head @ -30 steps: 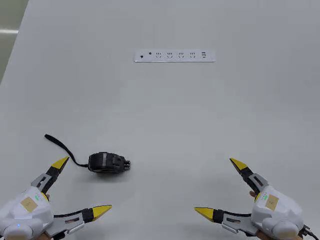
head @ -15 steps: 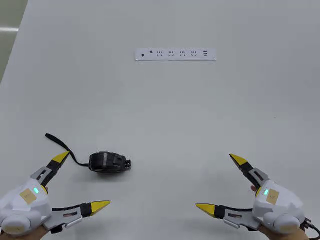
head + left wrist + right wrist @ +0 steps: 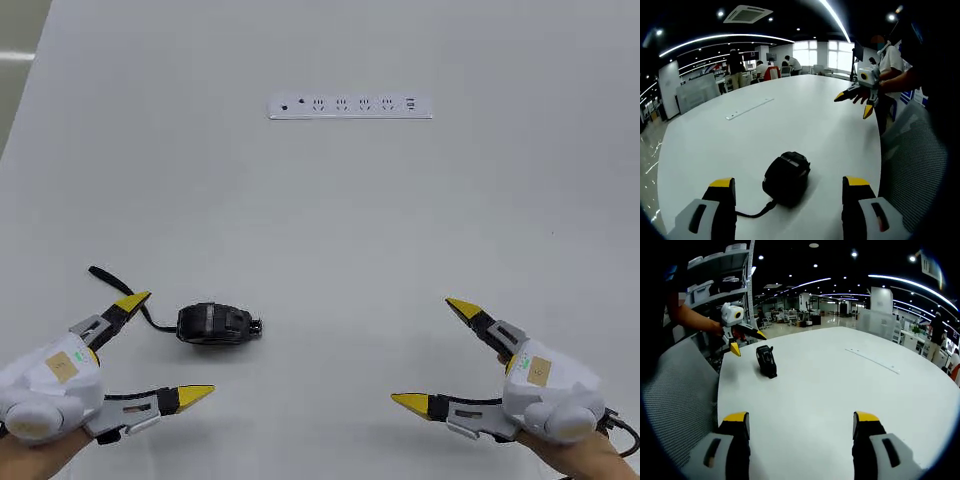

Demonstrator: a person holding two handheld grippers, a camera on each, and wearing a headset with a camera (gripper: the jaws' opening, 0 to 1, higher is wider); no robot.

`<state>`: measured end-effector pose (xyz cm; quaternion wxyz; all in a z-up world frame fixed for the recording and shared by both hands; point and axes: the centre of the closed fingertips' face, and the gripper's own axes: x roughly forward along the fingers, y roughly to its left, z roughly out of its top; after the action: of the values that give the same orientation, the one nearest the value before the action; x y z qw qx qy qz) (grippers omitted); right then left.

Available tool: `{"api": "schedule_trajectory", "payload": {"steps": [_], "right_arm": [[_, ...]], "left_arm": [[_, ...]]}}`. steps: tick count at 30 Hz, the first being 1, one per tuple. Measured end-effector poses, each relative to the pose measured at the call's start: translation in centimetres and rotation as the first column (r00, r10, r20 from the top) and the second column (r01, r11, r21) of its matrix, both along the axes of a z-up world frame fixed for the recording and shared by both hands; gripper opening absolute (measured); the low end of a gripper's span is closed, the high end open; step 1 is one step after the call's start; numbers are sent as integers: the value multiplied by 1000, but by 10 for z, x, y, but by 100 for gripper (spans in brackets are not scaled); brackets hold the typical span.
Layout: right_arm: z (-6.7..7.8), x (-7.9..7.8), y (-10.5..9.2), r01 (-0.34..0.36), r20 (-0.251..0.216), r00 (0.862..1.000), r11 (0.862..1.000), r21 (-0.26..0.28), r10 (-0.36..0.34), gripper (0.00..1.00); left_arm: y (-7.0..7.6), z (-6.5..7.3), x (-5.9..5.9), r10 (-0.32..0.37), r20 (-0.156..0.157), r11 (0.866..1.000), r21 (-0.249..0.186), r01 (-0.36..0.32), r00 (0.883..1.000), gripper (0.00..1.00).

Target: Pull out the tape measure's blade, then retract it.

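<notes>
A black tape measure (image 3: 214,324) lies on the white table (image 3: 330,220) at the lower left, its black wrist strap (image 3: 112,282) trailing off to the left. My left gripper (image 3: 163,348) is open just left of and below it, and the case (image 3: 786,177) sits a short way ahead between the yellow-tipped jaws, not touched. My right gripper (image 3: 438,354) is open at the lower right with nothing between its jaws. From there the tape measure (image 3: 766,360) lies far off across the table, beside the left gripper (image 3: 745,340).
A white power strip (image 3: 350,107) lies flat at the far middle of the table. The table's left edge (image 3: 25,110) runs along the top left. Shelving, desks and people stand in the room beyond the table.
The left gripper has crept forward toward the tape measure, its upper jaw now over the strap. The right gripper has shifted slightly up and left. The tape measure has stayed put.
</notes>
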<state>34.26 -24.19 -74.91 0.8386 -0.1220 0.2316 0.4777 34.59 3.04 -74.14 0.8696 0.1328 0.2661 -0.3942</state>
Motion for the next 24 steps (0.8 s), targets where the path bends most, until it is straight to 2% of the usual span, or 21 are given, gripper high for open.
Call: {"api": "schedule_trajectory", "payload": {"steps": [10,15,24], "right_arm": [[-5,0,12,-93,-15,996,995,-29,92,78],[-9,-1,20,-145,-15,989,988,-47,145,74],[-14,-1,34,-235,0,972,969,-78,236,65]], "left_arm": [[0,-5,8,-94,-53,993,62,98,994,74],[-2,-9,9,-159,-87,980,103,168,983,70],[-1,-18,12,-250,-137,946,175,272,959,62]]}}
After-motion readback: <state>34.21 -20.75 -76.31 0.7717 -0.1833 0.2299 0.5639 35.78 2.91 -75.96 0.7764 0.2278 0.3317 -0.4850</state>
